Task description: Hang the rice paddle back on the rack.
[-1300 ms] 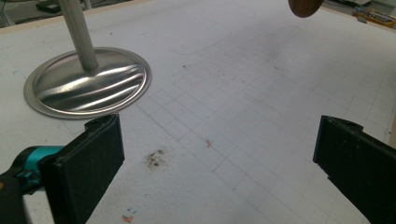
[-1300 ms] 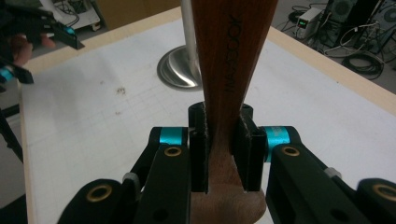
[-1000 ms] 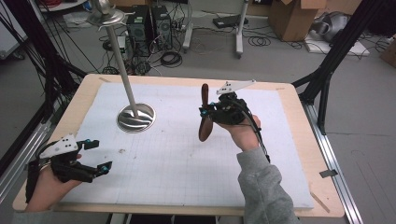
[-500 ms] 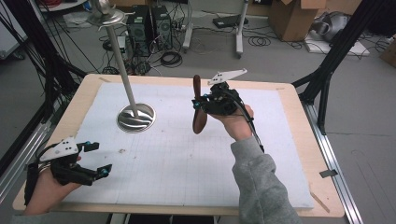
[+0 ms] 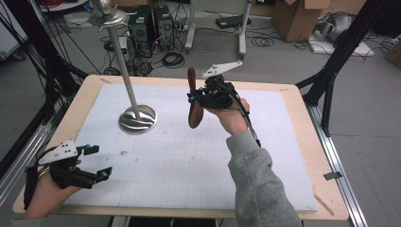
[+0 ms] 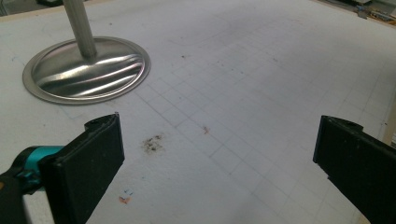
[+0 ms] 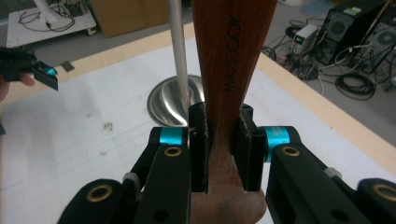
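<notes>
Right gripper view: black jaws clamped on the narrow waist of a wooden utensil (image 7: 227, 70), its broad reddish-brown length rising up out of the top edge, dark lettering burned down one side, rounded end poking out below the pads. Behind it, the slim pole and domed base of a metal stand (image 7: 170, 105) on the white gridded mat (image 7: 70, 154), with the left gripper's teal-tipped jaw at the far left edge.

High view: right gripper (image 5: 195, 98) held up off the table in a hand with a grey sleeve (image 5: 257, 184), grey three-cornered plate on top, utensil (image 5: 193, 99) gripped mid-length and standing roughly upright, slightly tilted, lower end above the mat (image 5: 189, 165), just right of the stand's base (image 5: 137, 118). Pole slanted up and away to a small dish at its top. Left gripper (image 5: 98, 162) low at the near left corner, well apart from the stand, jaws spread with nothing between them. Wooden tabletop rim (image 5: 302, 137) around the mat.

Left gripper view: two black pads (image 6: 88, 172) wide apart over bare mat with small stains, stand base (image 6: 88, 70) at upper left.
</notes>
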`<state>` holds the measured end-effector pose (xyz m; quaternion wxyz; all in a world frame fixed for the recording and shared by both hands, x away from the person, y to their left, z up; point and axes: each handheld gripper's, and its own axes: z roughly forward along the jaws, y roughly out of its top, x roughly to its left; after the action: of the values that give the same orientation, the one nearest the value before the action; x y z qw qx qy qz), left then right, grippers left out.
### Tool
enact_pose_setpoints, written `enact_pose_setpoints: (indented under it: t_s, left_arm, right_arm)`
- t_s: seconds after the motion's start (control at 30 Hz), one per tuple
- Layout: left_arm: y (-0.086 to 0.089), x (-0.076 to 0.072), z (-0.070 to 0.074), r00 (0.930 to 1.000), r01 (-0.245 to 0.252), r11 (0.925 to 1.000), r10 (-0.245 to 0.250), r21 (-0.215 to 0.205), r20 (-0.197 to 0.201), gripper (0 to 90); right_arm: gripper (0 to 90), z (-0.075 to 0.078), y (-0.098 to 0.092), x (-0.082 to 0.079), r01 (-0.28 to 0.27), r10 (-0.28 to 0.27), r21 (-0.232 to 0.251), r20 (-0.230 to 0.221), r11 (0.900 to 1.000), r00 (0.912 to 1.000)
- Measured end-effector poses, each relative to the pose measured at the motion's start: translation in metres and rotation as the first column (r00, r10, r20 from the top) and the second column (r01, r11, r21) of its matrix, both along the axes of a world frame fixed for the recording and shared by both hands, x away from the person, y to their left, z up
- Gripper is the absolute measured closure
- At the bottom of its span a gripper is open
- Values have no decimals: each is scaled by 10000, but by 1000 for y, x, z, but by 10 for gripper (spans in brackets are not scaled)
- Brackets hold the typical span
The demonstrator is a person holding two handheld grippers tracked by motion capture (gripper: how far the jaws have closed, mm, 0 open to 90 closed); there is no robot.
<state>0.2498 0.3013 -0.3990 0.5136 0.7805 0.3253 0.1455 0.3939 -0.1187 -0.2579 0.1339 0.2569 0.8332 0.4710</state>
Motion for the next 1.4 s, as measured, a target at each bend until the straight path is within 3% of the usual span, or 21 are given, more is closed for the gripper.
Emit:
enact_pose_setpoints:
  t_s: [0.3, 0.7, 0.8, 1.07, 1.4]
  left_arm:
    - [4, -9, -2, 9999, -75, 10000, 76, 47, -120, 23]
    - [11, -13, -1, 9997, -229, 9997, 229, -68, 10, 23]
    - [13, -13, -1, 9996, -270, 9996, 270, -117, -1, 23]
    - [20, -13, 0, 9994, -357, 9993, 357, -130, 11, 23]
    - [28, -18, 5, 9984, -543, 9980, 549, -317, 157, 23]
  right_arm:
    - [778, 7, 9, 5, -19, 18, 55, 126, 10000, 9999]
    - [778, 23, 30, 11, -261, 259, 32, 348, 9997, 9991]
    - [778, 28, 36, 13, -128, 126, 19, 661, 9999, 9977]
    - [778, 34, 46, 20, -310, 291, 296, 609, 9991, 9977]
    - [778, 46, 59, 22, -370, 356, 243, 573, 9990, 9977]
